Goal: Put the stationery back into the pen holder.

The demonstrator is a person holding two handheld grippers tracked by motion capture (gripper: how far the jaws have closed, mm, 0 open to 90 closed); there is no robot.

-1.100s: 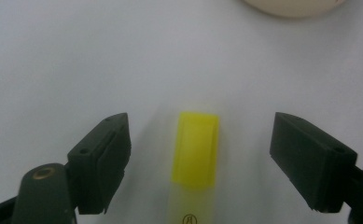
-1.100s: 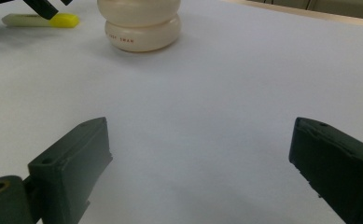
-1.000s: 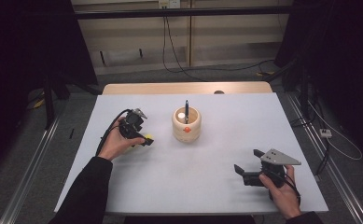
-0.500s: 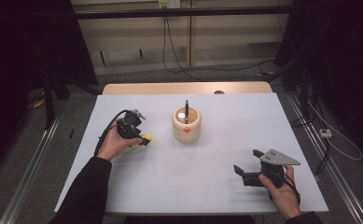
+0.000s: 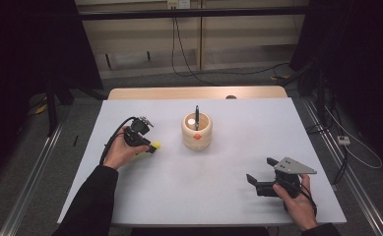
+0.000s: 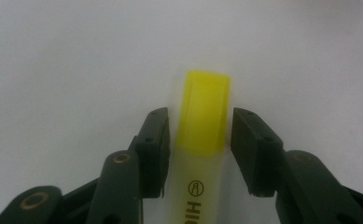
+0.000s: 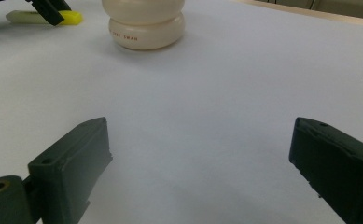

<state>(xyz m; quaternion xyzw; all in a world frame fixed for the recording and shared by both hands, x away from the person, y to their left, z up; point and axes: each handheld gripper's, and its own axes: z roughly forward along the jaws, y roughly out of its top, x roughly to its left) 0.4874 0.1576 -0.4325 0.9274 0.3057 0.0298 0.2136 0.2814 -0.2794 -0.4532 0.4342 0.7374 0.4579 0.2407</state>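
A yellow highlighter (image 6: 205, 116) lies flat on the white table (image 5: 218, 196), left of a round cream pen holder (image 5: 197, 133). My left gripper (image 5: 148, 146) points down over the highlighter (image 5: 153, 146). Its jaws have just been closing and now stand close on both sides of the cap end, with thin gaps still showing. A dark pen (image 5: 197, 114) stands in the holder. My right gripper (image 5: 253, 181) rests low at the front right, jaws wide open with nothing between them. In the right gripper view the highlighter (image 7: 44, 17) and holder (image 7: 144, 23) lie far ahead.
The white table ends in a wooden strip (image 5: 194, 93) at the back. Cables (image 5: 189, 64) run over the floor beyond it, and metal rails (image 5: 26, 187) flank both sides. Bare tabletop lies between the holder and my right gripper (image 7: 200, 154).
The left gripper's jaws have drawn in around the yellow highlighter. Both hands have stayed in place, and the right gripper looks the same.
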